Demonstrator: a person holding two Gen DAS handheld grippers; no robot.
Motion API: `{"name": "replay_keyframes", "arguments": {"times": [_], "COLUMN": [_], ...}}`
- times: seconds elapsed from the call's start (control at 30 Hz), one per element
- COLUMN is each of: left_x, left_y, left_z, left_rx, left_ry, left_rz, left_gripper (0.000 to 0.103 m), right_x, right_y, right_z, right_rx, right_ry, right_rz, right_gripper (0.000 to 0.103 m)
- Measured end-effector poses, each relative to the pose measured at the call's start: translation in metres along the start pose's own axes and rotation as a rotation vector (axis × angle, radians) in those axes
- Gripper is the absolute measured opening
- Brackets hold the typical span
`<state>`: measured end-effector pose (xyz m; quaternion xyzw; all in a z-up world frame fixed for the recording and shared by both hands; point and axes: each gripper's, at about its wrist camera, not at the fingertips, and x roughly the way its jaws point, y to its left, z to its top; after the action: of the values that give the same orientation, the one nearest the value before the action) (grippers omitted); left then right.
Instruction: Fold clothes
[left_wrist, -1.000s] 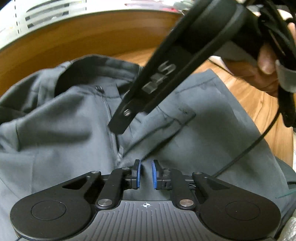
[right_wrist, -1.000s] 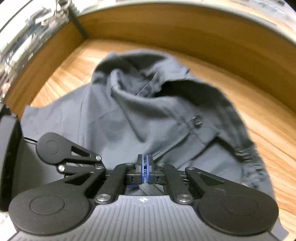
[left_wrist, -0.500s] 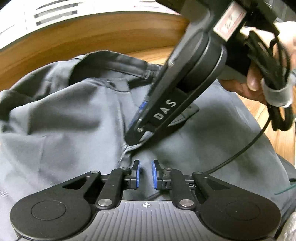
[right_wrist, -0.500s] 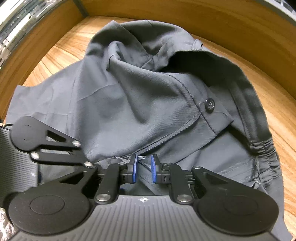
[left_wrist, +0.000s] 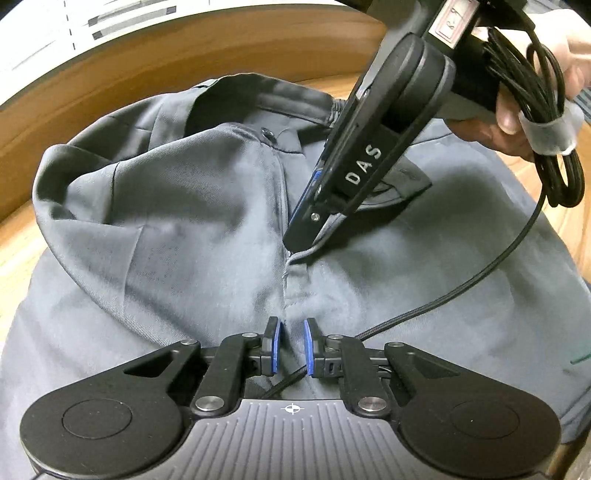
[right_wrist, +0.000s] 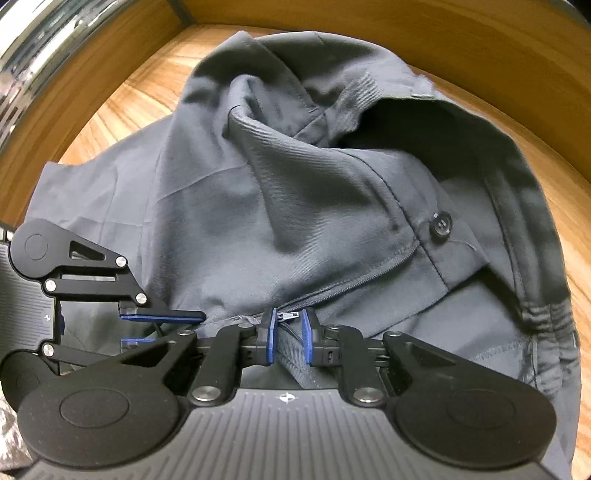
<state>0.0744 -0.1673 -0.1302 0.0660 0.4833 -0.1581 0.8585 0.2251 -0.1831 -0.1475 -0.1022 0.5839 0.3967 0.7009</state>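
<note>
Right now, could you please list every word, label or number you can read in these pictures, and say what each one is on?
"DAS": white letters on the side of the right tool.
White sticker higher on that tool: handwritten marks, too blurred to read.
Trousers: no readable text.

Trousers (right_wrist: 295, 206) lie on the table (right_wrist: 125, 107), waistband bunched toward its far edge. Button (right_wrist: 441, 224) sits right of the zipper (right_wrist: 288, 315). Cable (left_wrist: 461, 291) trails across the trousers' right half.
</note>
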Motion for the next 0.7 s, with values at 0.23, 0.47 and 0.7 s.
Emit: {"name": "replay_keyframes", "arguments": {"times": [0.23, 0.47, 0.7], "left_x": [0.003, 0.005, 0.005], "left_y": [0.005, -0.001, -0.006], "left_z": [0.009, 0.012, 0.022], "left_rx": [-0.041, -0.005, 0.039], "left_ry": [0.01, 0.005, -0.015], "left_rz": [-0.018, -0.008, -0.007], "left_gripper": [0.016, 0.017, 0.024], "right_x": [-0.003, -0.003, 0.005], "right_y": [0.021, 0.046, 0.065], "right_z": [0.009, 0.005, 0.003], "right_rx": [-0.135, -0.253, -0.263], "right_ry": [-0.01, 0.016, 0.043], "right_rz": [-0.017, -0.099, -0.195], "right_gripper": [0.004, 0.005, 0.003]}}
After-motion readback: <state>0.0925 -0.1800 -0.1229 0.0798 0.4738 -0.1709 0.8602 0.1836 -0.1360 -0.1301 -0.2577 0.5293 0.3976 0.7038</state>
